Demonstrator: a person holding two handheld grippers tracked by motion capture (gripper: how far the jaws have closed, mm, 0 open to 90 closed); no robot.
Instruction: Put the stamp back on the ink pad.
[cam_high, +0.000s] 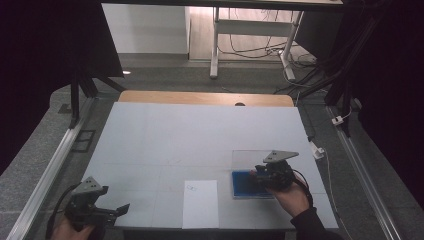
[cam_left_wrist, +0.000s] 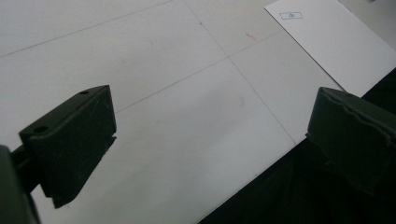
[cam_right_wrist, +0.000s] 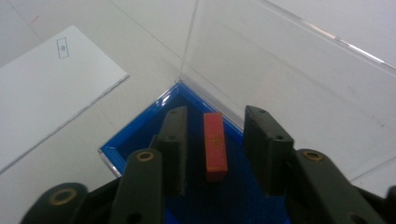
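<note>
1. Left gripper (cam_high: 111, 210) hovers at the table's (cam_high: 200, 135) near-left corner, jaws spread wide around nothing.
2. White sheet (cam_high: 200, 202) lies near centre.
3. Right gripper (cam_right_wrist: 215, 144), jaws parted, straddles the red block (cam_right_wrist: 215, 145) untouched, inside the clear blue-floored box (cam_high: 245, 186) near-right.

the left gripper (cam_high: 120, 208) sits in the lower left of the high view, held by the left hand (cam_high: 70, 229) at the bottom edge, with its grey three-cornered plate on top and its jaws pointing toward the right of the frame. in the left gripper view its two black jaws stand wide apart, one at the left edge and one at the right edge. the right gripper (cam_high: 256, 176) sits at lower right of the high view, gripped by the right hand (cam_high: 292, 197), whose dark sleeve enters from the bottom edge. in the right gripper view (cam_right_wrist: 215, 140) its jaws stand parted, a narrow gap between them.
</note>
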